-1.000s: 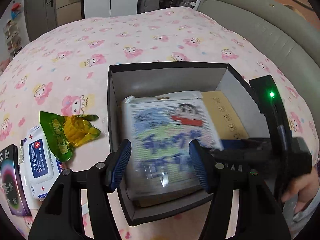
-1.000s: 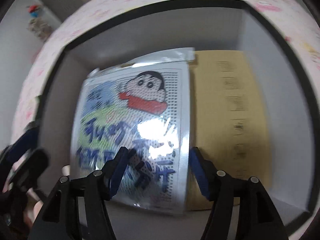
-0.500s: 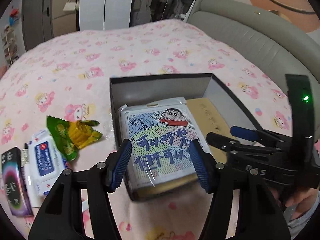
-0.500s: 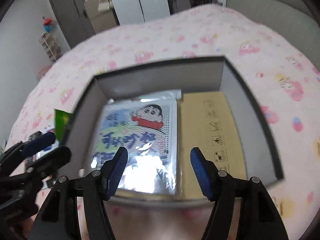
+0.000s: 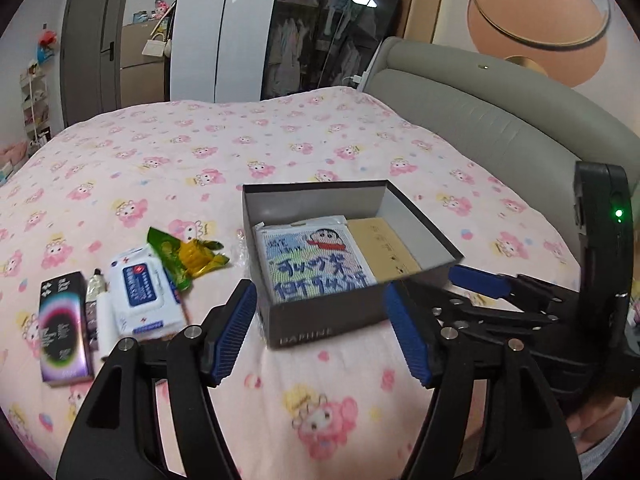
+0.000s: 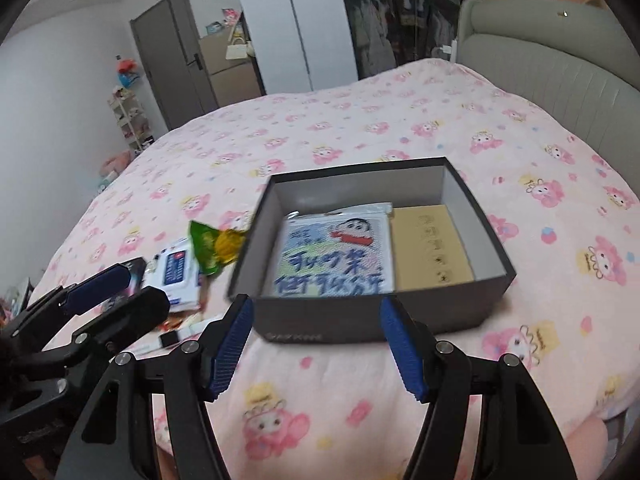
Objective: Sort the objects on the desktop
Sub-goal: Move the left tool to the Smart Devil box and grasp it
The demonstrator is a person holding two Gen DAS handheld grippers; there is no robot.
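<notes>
Black tongs (image 5: pixel 324 336), blue ribbed pads (image 5: pixel 408 340) (2 each), silver screws (image 5: pixel 448 333).

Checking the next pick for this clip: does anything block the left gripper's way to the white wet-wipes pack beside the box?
Nothing visible does. The white wet-wipes pack lies uncovered on the pink bedspread; the open, empty left gripper hovers nearby over bare cloth.

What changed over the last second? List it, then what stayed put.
Both grippers pulled back and up from the box; the left gripper has just been opening its jaws further, nothing between them. The right gripper stays open and empty. The cartoon packet, brown envelope and items beside the box are unmoved.
</notes>
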